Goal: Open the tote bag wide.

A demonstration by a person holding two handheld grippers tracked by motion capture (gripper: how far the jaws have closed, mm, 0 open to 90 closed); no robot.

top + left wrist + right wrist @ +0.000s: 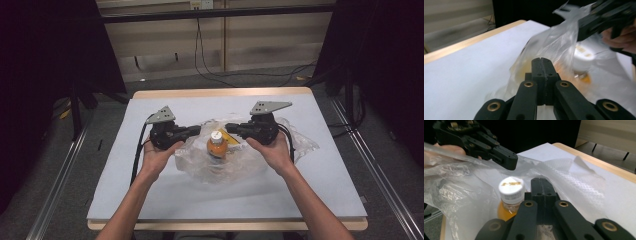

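- Hands first: the left gripper (196, 130) sits at about nine o'clock from the bottle (217, 145), its jaws pressed flat together. In the left gripper view the clear bag's film (554, 47) rises just beyond the tips, but I cannot tell whether any of it is pinched.
- Middle of the table (150, 165): a small bottle of orange liquid with a white cap (511, 187) stands upright inside a crumpled clear plastic bag (235, 167), the bag's mouth lifted around it.
- At three o'clock from the bottle, the right gripper (231, 128) is likewise clenched, tips at the bag's upper edge; a sliver of film seems to lie at the jaw base, though a true grip is not certain.
- Handling, as I judge it: the bag is thin, light, limp and slippery, so it will sag and slide. Take it by the rim at opposite sides of the mouth.
- The bottle looks rigid, modestly heavy and easy to topple; its neck beneath the cap is the surest hold.
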